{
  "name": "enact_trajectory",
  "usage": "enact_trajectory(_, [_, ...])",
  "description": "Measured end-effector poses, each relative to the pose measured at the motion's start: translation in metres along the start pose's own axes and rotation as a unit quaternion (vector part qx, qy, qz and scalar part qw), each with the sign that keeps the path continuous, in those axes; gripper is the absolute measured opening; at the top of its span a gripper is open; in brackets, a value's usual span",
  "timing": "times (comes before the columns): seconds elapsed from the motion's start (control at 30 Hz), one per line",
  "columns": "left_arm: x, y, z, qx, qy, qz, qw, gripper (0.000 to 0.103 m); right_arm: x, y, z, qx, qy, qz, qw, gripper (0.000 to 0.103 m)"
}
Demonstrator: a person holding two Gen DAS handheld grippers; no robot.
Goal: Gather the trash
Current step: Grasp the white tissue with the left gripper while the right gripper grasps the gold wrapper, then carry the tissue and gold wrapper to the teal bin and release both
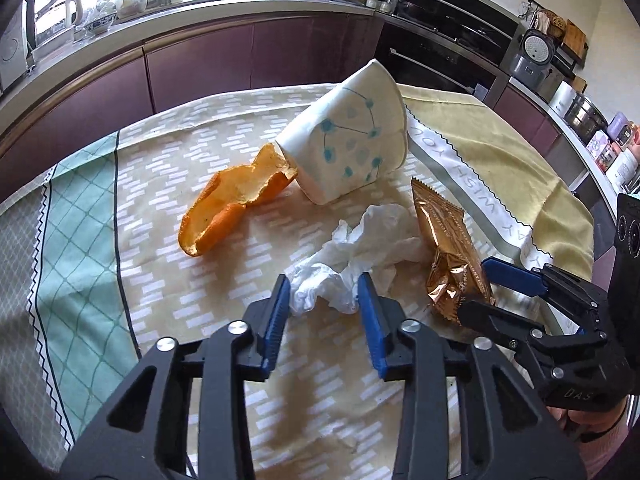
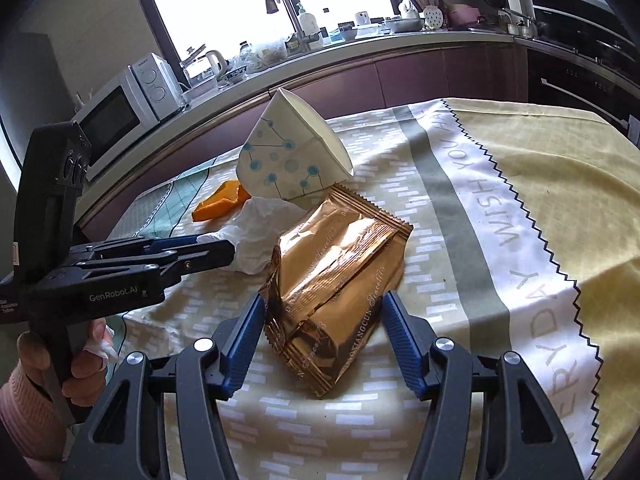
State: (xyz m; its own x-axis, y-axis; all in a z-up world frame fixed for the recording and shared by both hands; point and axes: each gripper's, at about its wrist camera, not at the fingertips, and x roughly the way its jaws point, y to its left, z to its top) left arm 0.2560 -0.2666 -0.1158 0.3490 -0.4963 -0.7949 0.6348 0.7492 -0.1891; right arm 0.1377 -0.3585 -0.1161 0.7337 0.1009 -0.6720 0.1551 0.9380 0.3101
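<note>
The left gripper [image 1: 325, 298] is held with its jaws parted around the crumpled tissue [image 1: 352, 252], unpinched, while the gold wrapper [image 2: 340, 288] is straddled by the right gripper's [image 2: 324, 320] parted jaws, cup [image 1: 344, 144] and orange peel [image 1: 228, 208] beyond.

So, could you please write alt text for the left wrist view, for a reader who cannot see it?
The left gripper straddles a crumpled white tissue on a patterned tablecloth, jaws not yet pressing it. Beyond lie an orange peel and a tipped paper cup; at right, the right gripper reaches a gold snack wrapper.
</note>
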Motion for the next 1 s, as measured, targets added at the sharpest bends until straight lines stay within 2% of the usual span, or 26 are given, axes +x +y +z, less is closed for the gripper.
enact_trajectory(0.17, [0.000,-0.001,-0.003,-0.002,-0.002,-0.006,1.0000,0.015,-0.002,-0.003,-0.001,0.004,-0.004,0.004,1.000,0.049])
enact_trajectory(0.27, [-0.003,-0.005,-0.006,0.004,-0.006,-0.005,1.0000,0.008,-0.004,-0.004,-0.001,0.005,-0.009,0.005,1.000,0.040])
enact_trajectory(0.4, [-0.010,-0.007,-0.010,0.004,-0.015,-0.010,0.9998,0.007,-0.010,-0.007,-0.003,0.009,-0.016,0.010,1.000,0.032])
enact_trajectory(0.73, [-0.051,0.005,-0.027,-0.016,-0.044,-0.032,0.9984,0.006,-0.033,-0.001,-0.006,0.002,-0.037,0.024,0.999,0.031])
enact_trajectory(1.0, [-0.095,0.028,-0.052,-0.040,-0.067,-0.037,0.9963,0.006,-0.043,0.024,-0.009,-0.022,-0.041,0.048,0.998,0.031])
